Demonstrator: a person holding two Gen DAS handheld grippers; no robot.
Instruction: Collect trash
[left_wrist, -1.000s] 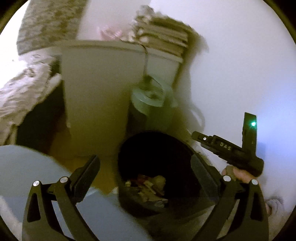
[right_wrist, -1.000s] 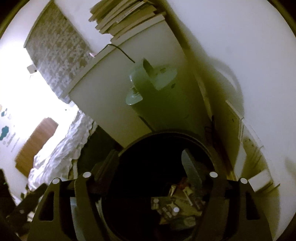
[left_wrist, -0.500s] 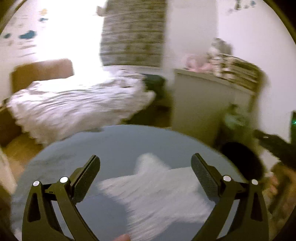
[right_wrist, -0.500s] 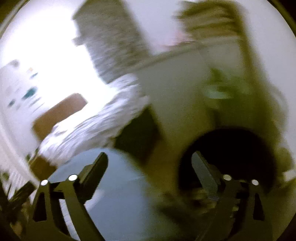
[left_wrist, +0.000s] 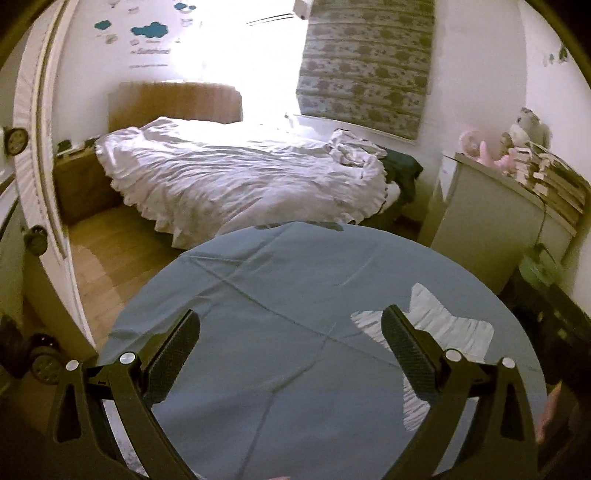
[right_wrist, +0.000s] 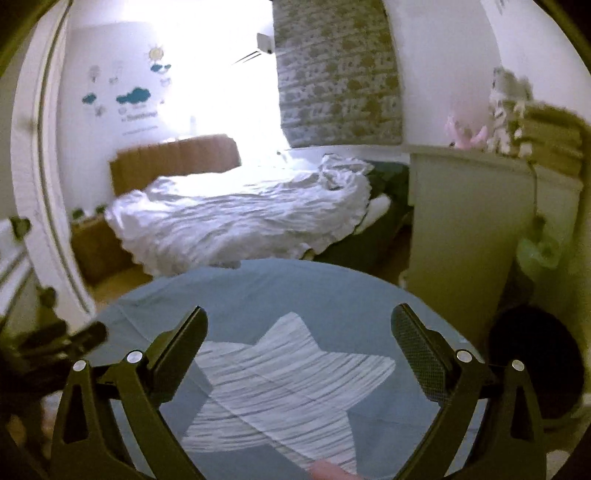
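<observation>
Over the round blue table (right_wrist: 332, 295), both grippers have swung off the bin (right_wrist: 532, 365), now at three o'clock, right gripper (right_wrist: 299, 343) just opened wide and empty, left gripper (left_wrist: 291, 347) likewise open, suggesting the trash was dropped.

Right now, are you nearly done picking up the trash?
Hard to say. Both tongs, left and right, are wide open and empty; the right ones have just been opening. They point over the round blue table with its white star, where I see no trash. The black bin sits at the right edge.
</observation>
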